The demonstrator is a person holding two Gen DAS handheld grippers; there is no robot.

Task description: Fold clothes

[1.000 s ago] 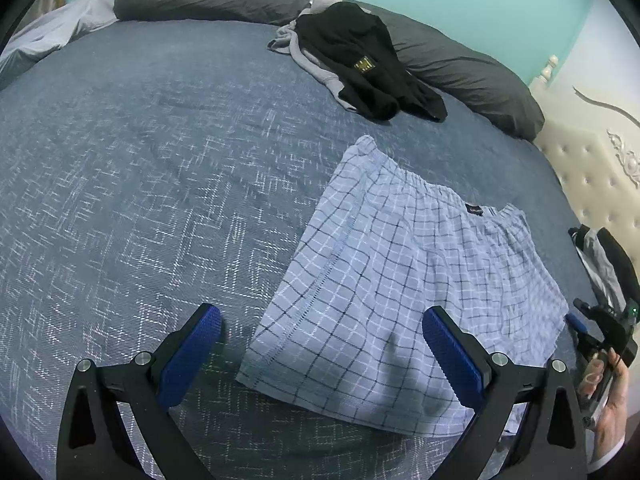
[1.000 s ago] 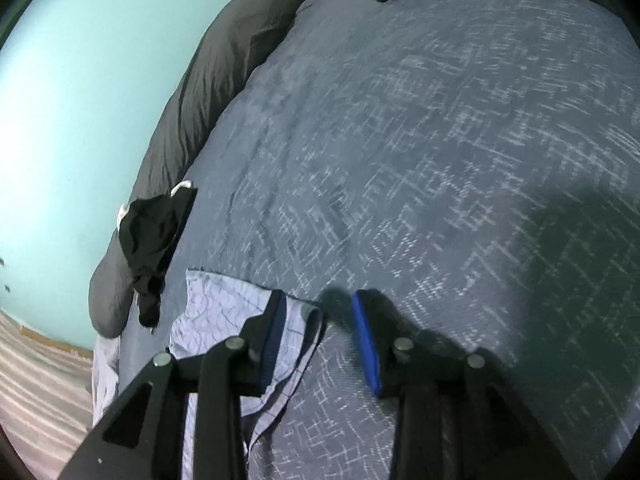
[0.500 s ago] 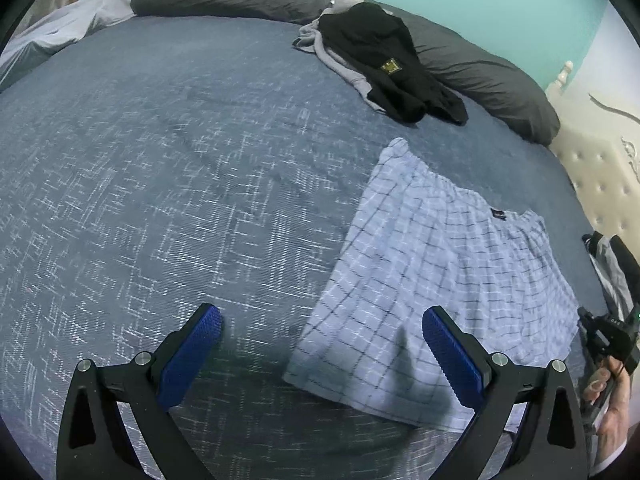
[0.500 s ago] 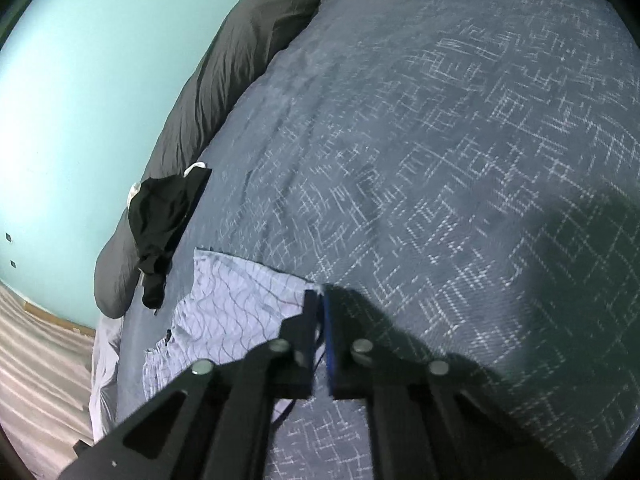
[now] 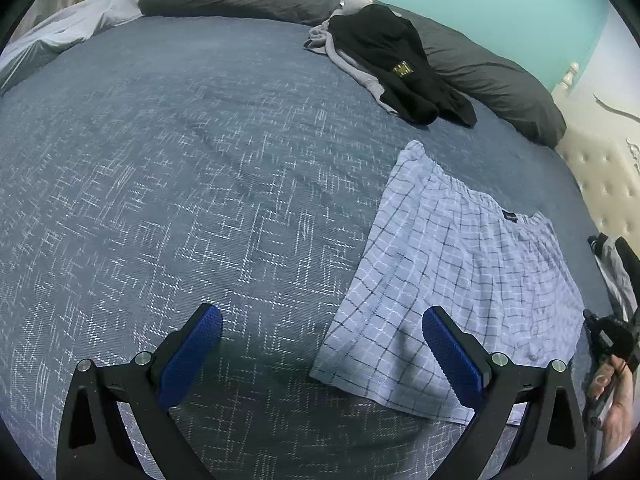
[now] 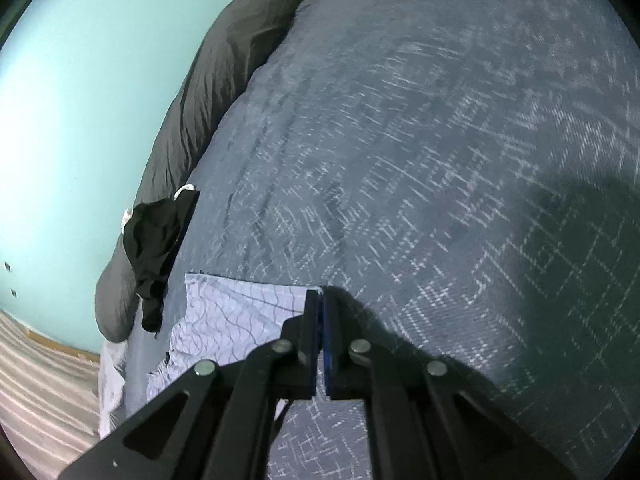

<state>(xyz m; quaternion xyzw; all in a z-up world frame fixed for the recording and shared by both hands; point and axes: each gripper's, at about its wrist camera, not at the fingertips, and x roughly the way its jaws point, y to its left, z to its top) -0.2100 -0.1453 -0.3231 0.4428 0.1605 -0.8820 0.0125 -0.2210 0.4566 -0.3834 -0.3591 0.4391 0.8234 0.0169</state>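
Light blue plaid shorts (image 5: pixel 460 280) lie flat on the blue bedspread (image 5: pixel 160 200), waistband toward the headboard. My left gripper (image 5: pixel 322 314) hovers open over their near left corner, one finger above the cloth and the other above bare bedspread. My right gripper (image 6: pixel 321 294) is shut on the shorts (image 6: pixel 236 312), pinching a corner of the hem between its pads. In the left wrist view that right gripper (image 5: pixel 612 340) shows at the far right edge, held by a hand (image 5: pixel 616 392).
A heap of black and grey clothes (image 5: pixel 400 64) rests against a long dark grey pillow (image 5: pixel 480 68) at the far side of the bed. A cream tufted headboard (image 5: pixel 600 176) stands at the right. More clothing (image 5: pixel 616 268) lies near it.
My right gripper has closed its jaws on the corner of the shorts. In the left wrist view the shorts now sit further to the right.
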